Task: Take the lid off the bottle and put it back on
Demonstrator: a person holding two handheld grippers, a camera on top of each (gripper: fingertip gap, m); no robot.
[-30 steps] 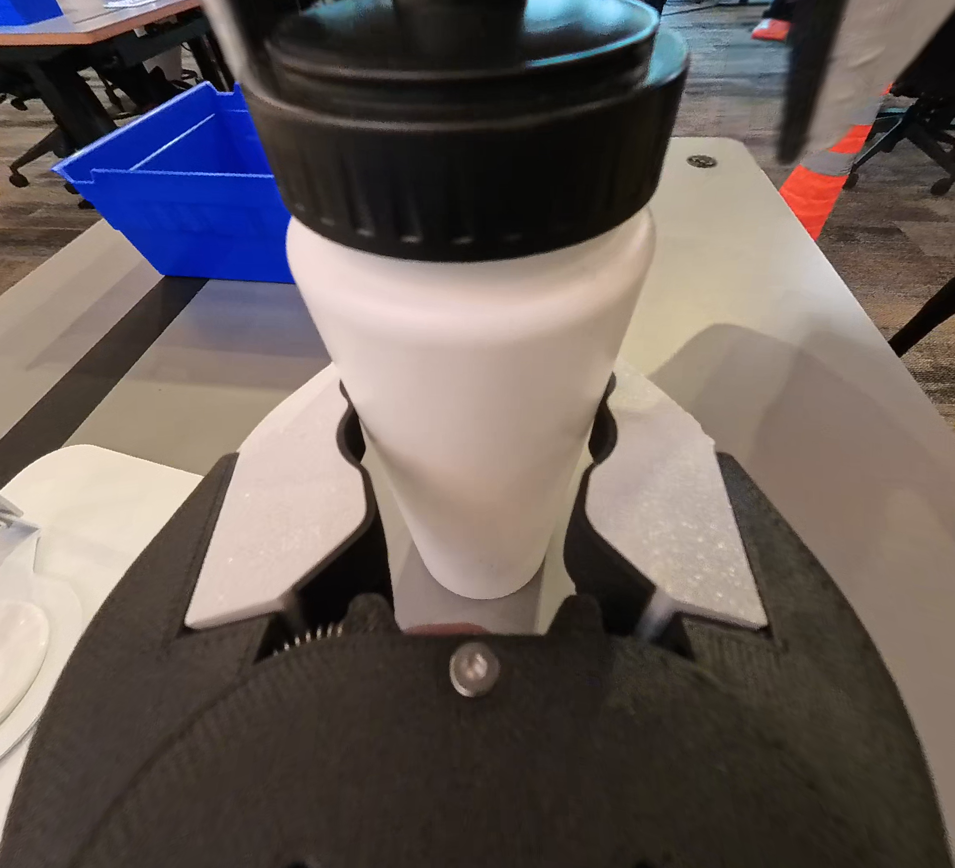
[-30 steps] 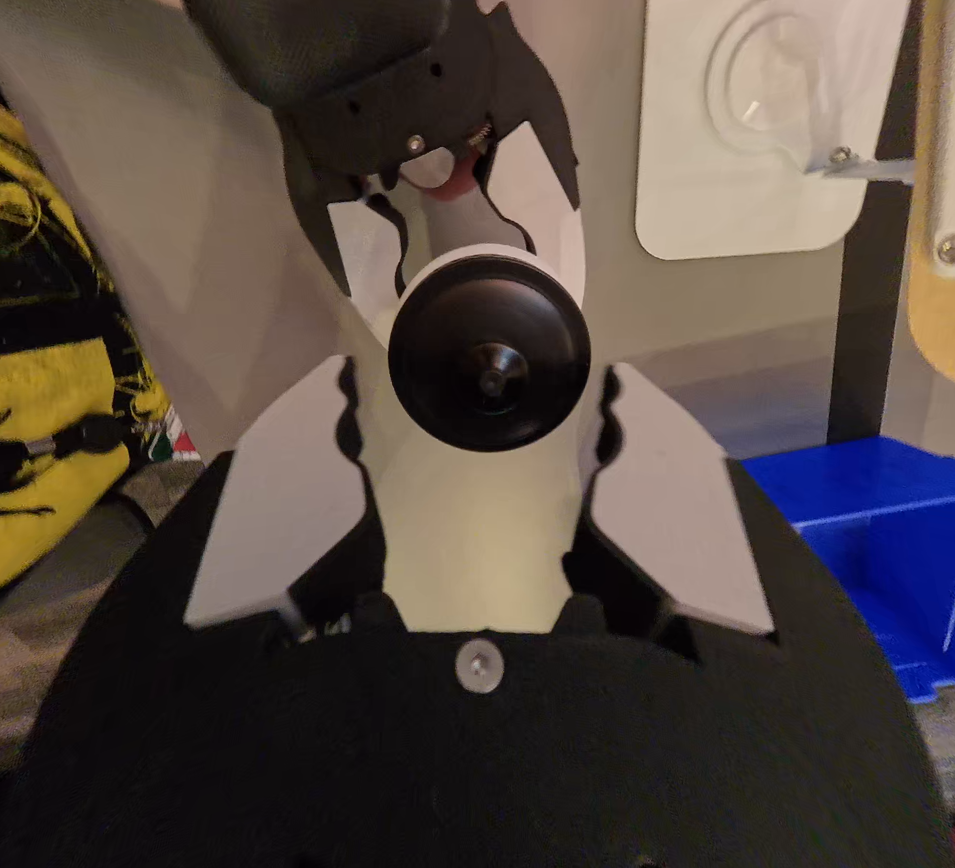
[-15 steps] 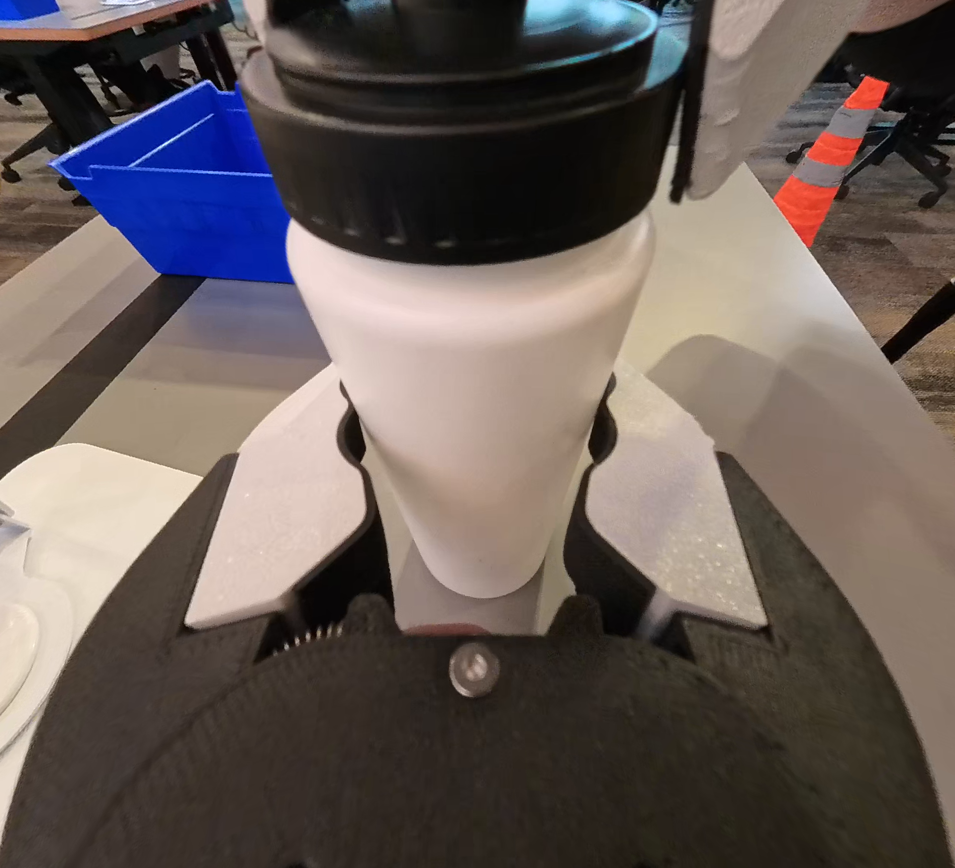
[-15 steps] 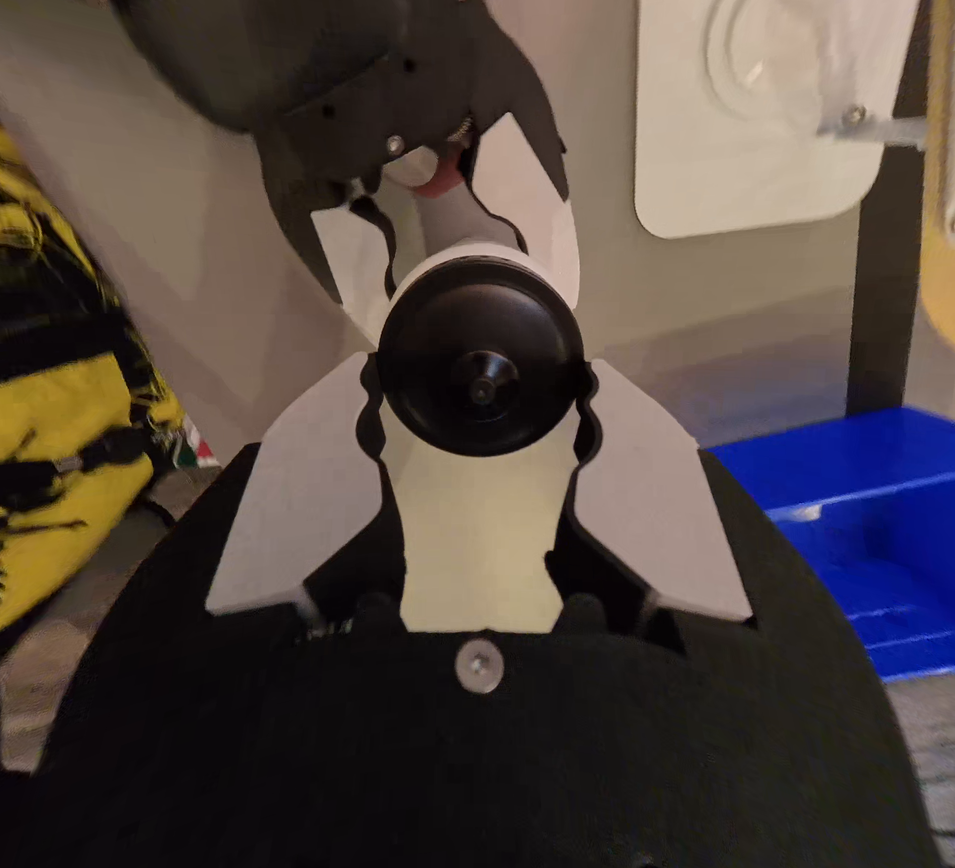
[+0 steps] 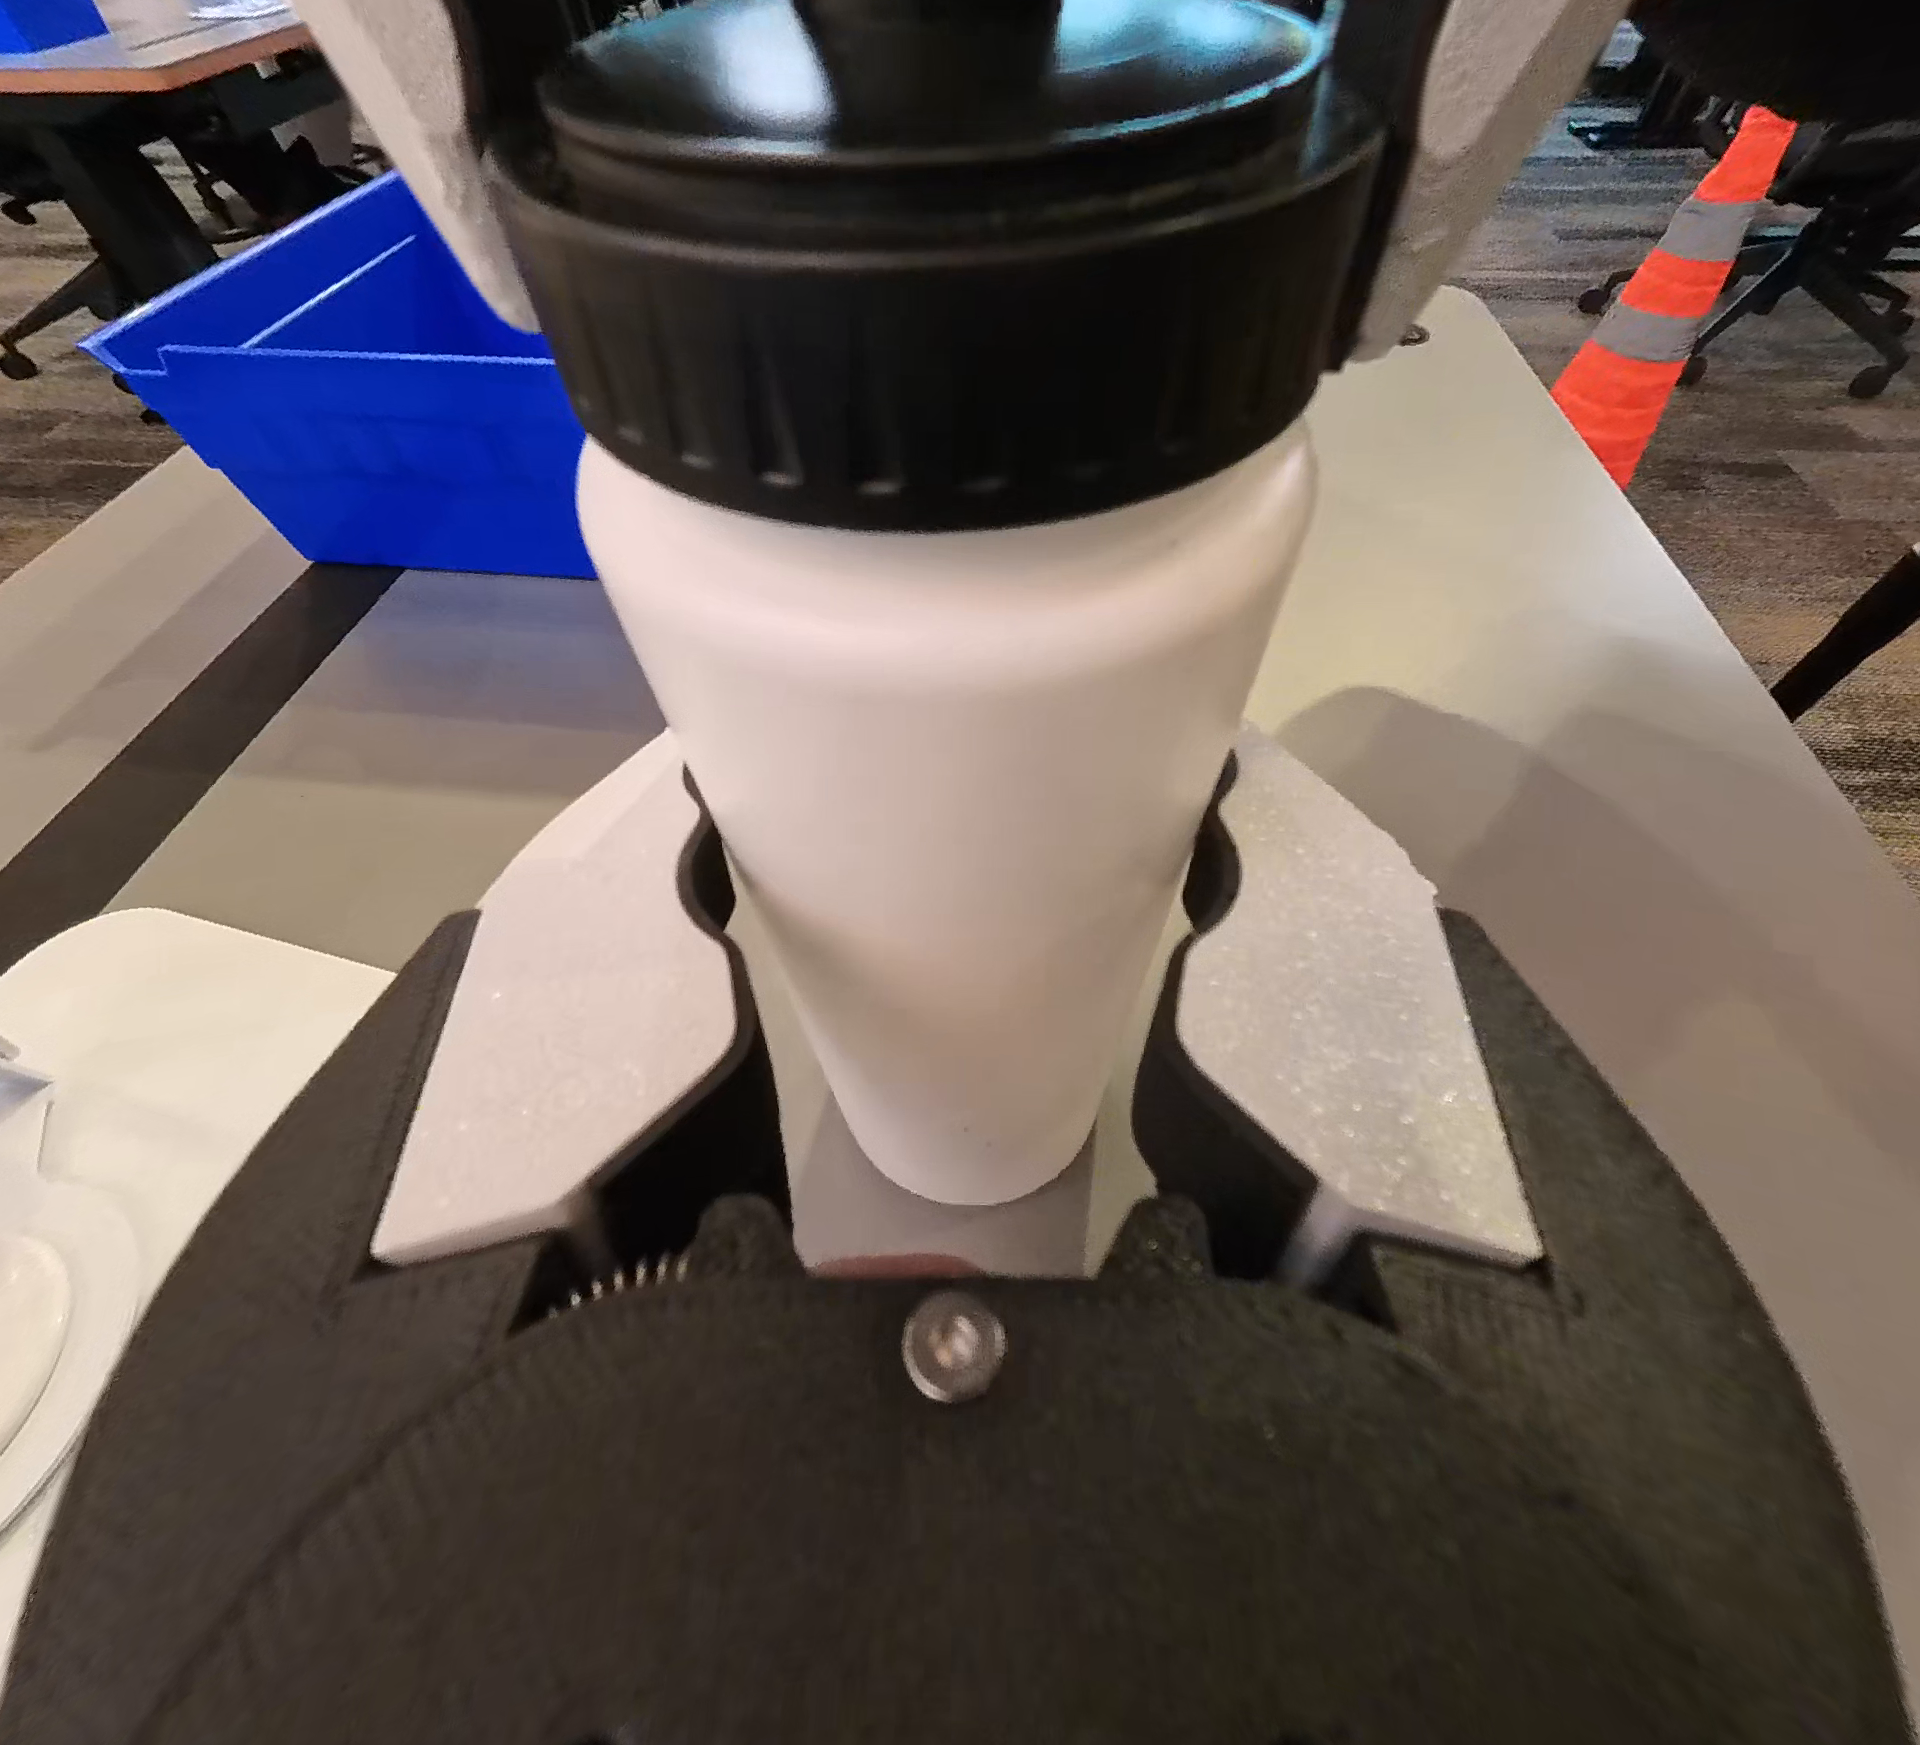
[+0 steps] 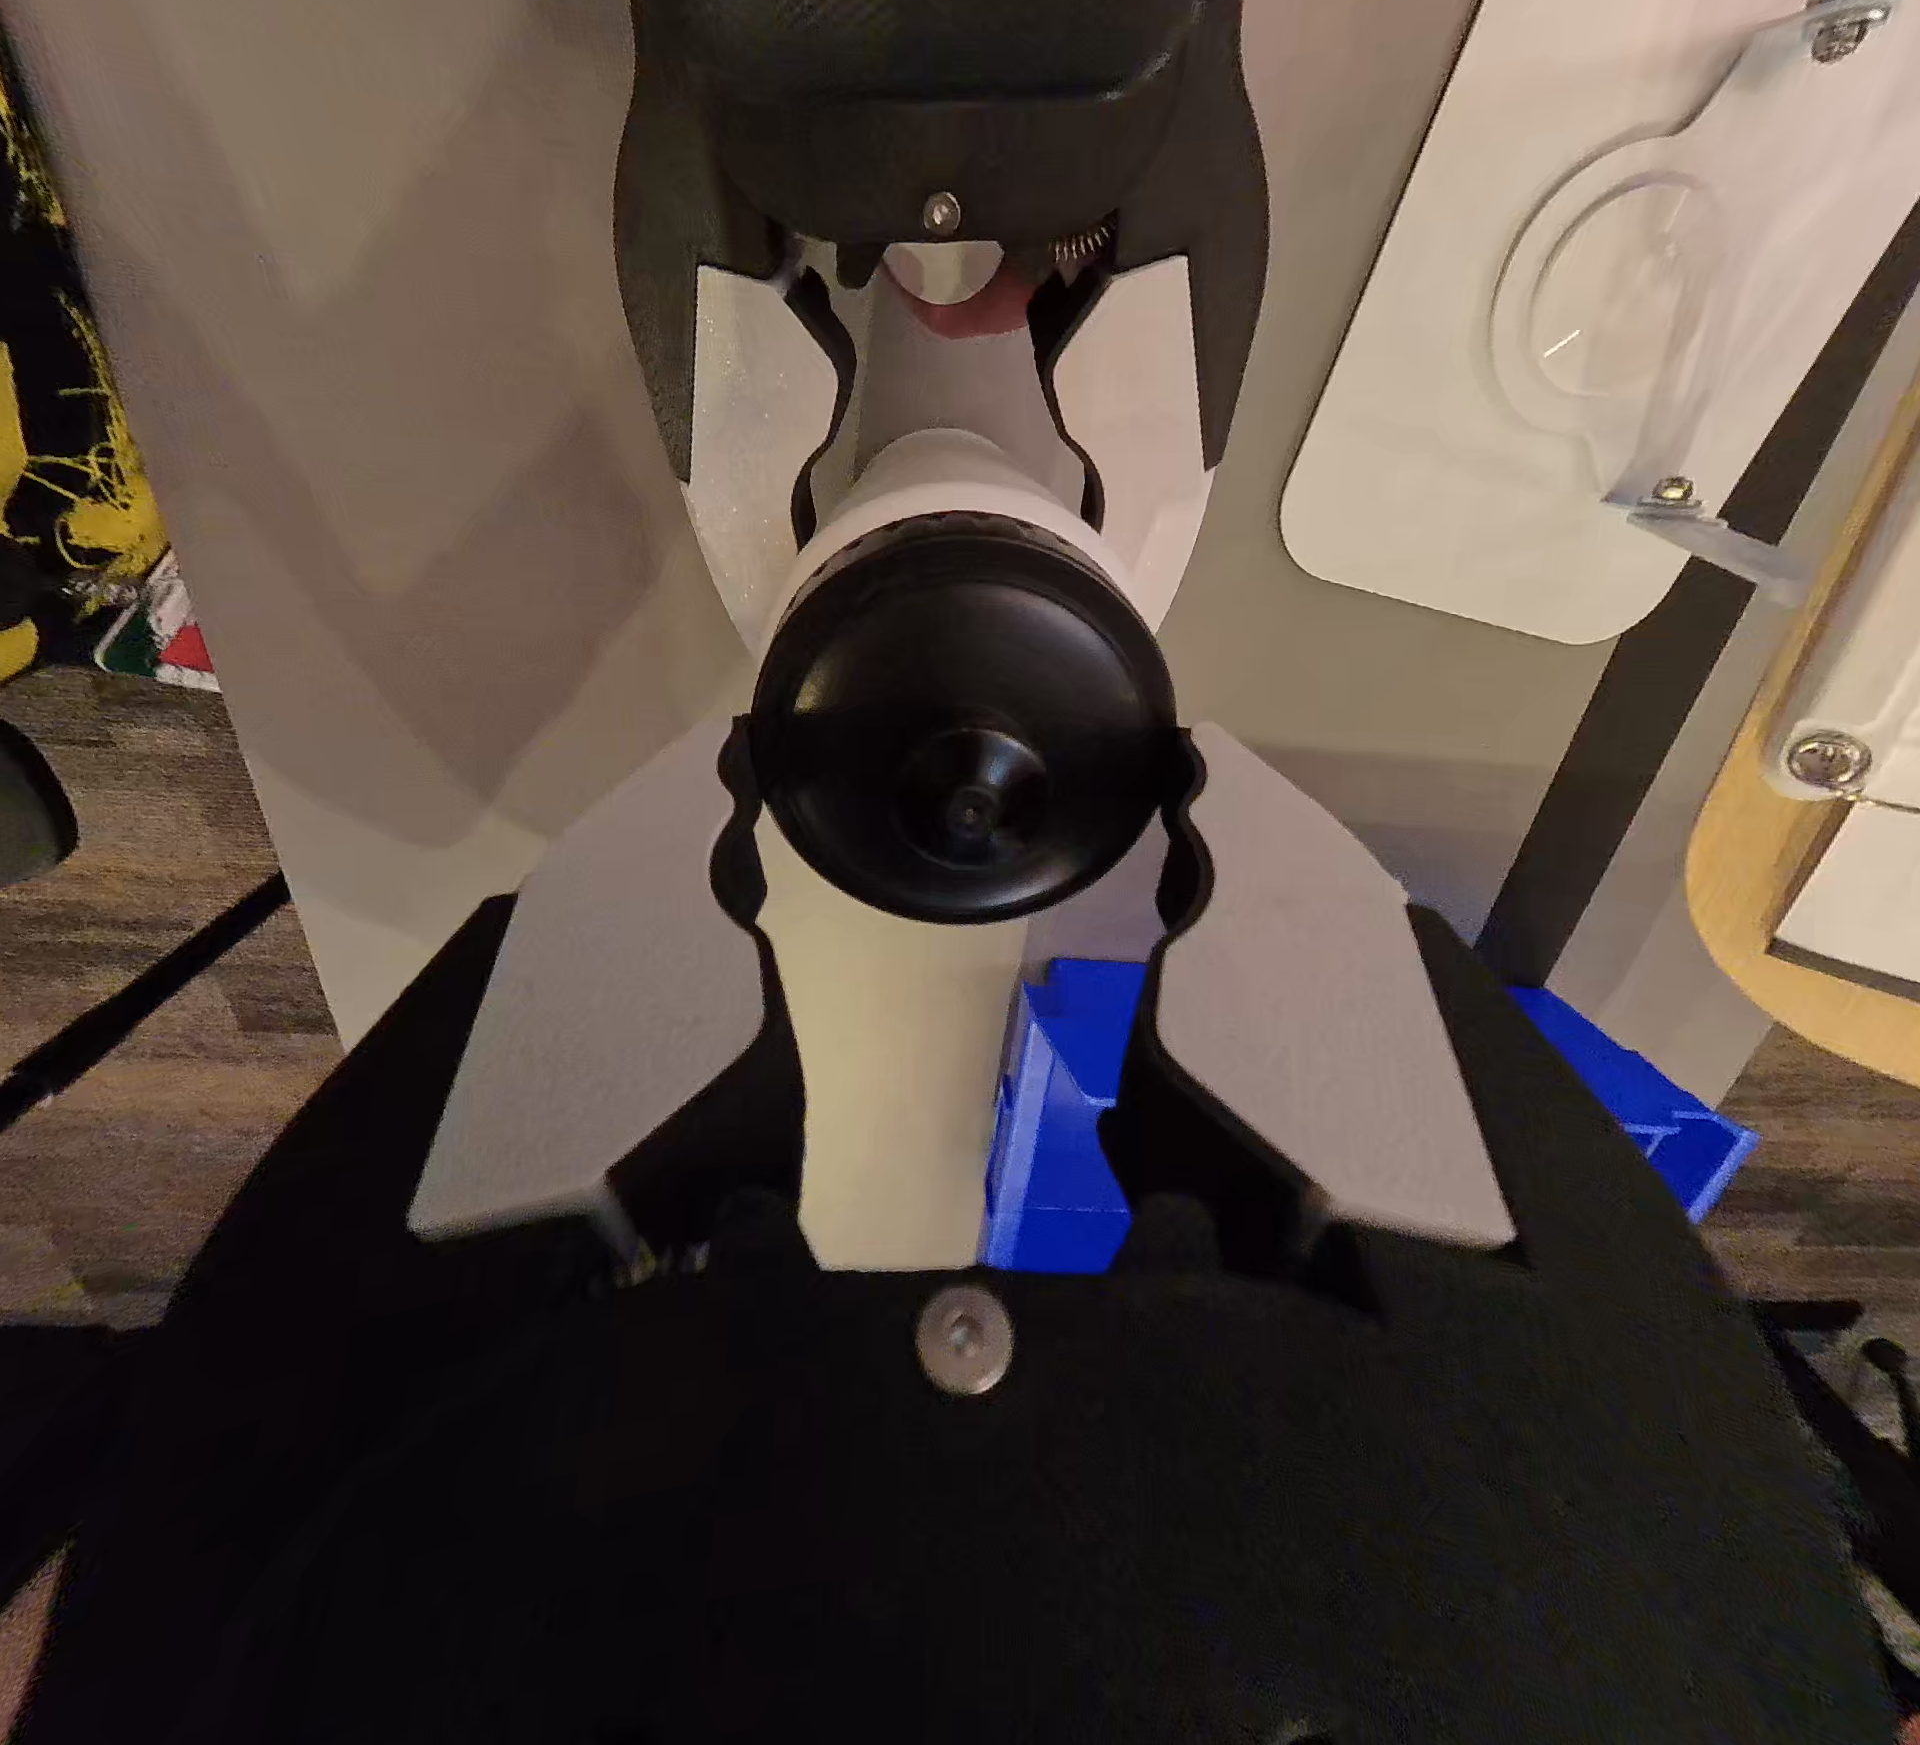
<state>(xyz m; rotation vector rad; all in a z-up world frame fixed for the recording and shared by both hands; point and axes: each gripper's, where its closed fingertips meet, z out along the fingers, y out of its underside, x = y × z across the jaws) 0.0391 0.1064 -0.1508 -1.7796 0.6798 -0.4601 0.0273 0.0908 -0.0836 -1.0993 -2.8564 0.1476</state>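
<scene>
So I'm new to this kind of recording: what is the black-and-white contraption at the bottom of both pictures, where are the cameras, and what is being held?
There is no robot here. A person holds two hand grippers, each with a camera looking forward along its two fingers. The left gripper, seen in its own view, clamps the body of a white bottle standing on a pale table. The right gripper looks straight down and has its fingers against the sides of the black lid, which sits on the bottle. A blue bin and a white board with a clear plastic fitting also lie on the table; an orange cone stands on the floor.
</scene>
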